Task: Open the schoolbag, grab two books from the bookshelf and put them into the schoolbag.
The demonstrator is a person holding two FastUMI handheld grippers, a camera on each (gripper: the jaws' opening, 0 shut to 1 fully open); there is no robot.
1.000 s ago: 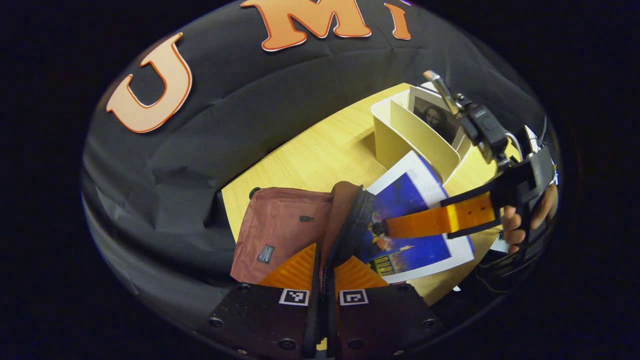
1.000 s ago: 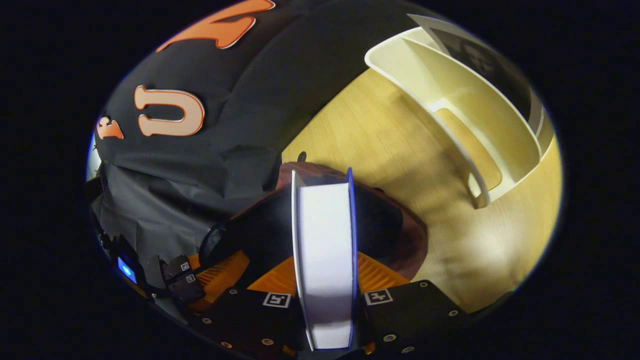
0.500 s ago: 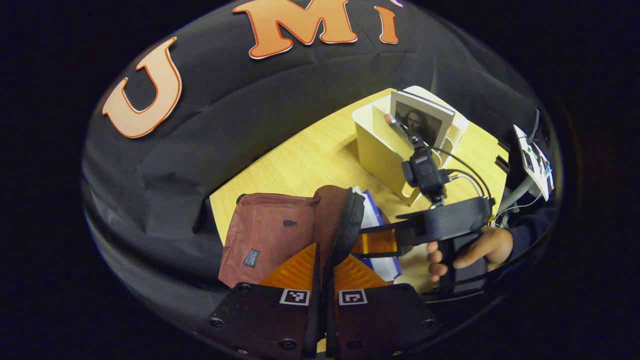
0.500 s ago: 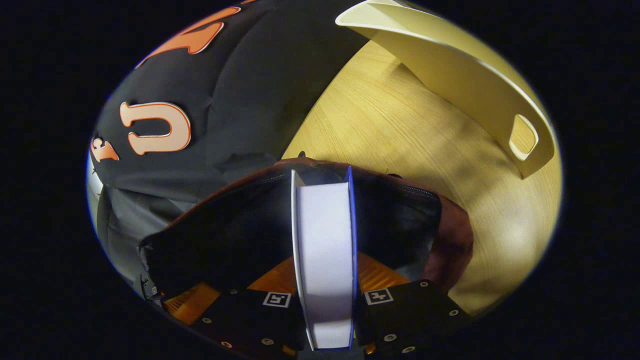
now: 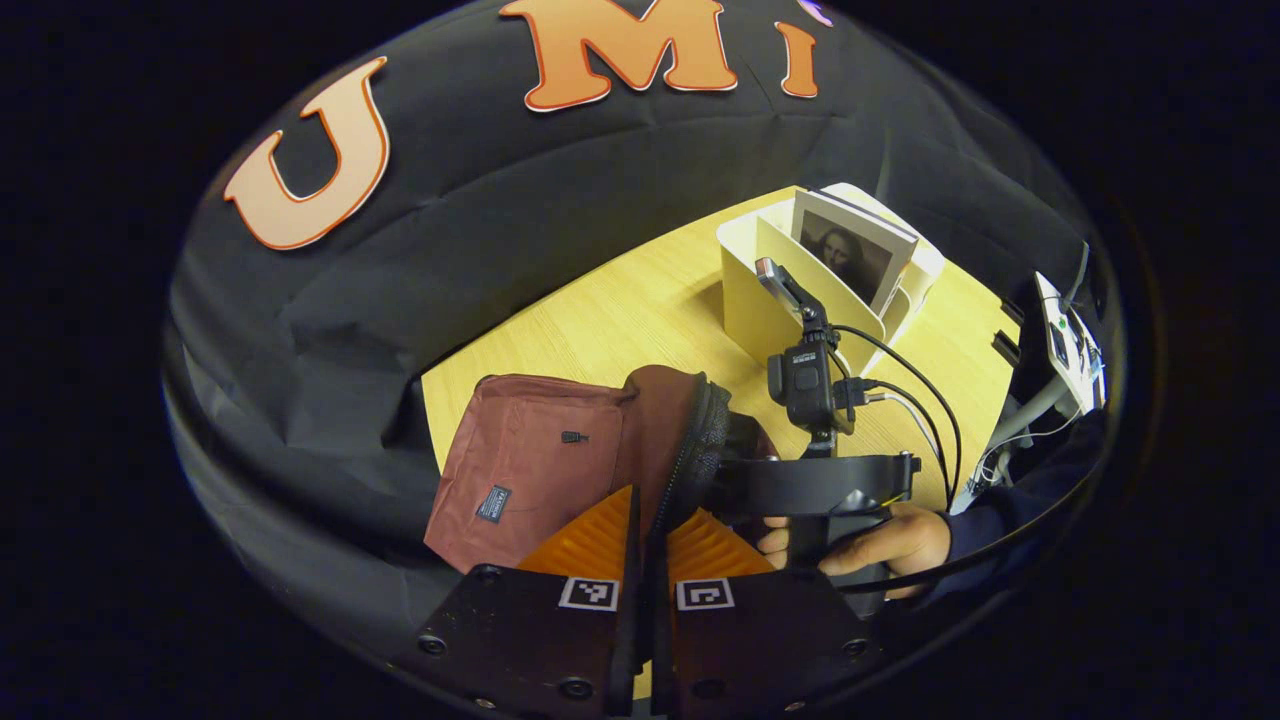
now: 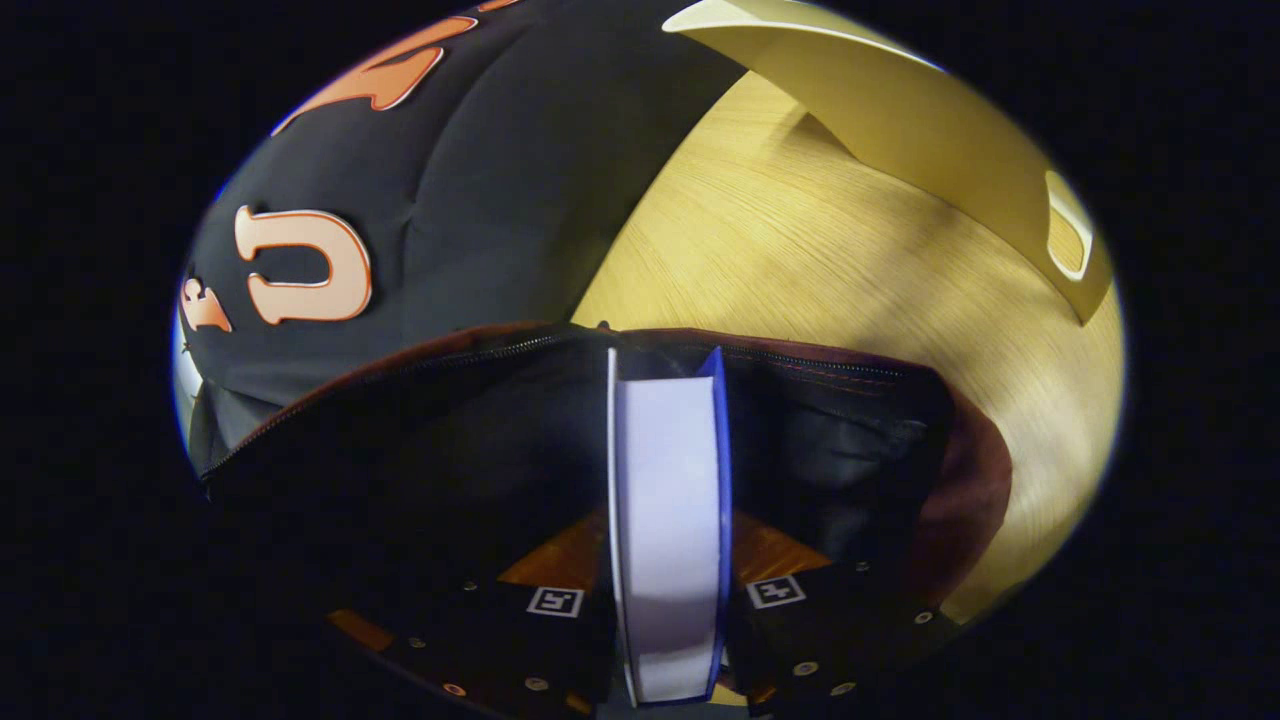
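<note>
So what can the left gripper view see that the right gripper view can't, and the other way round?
The left gripper view takes in the hand holding the right gripper, the portrait book standing in the bookshelf, and the left gripper pinching the bag's zipper edge. The right gripper view looks into the schoolbag's dark interior, with the blue-covered book clamped edge-on in its fingers. Both share the maroon schoolbag, the bookshelf and the wooden table.
</note>
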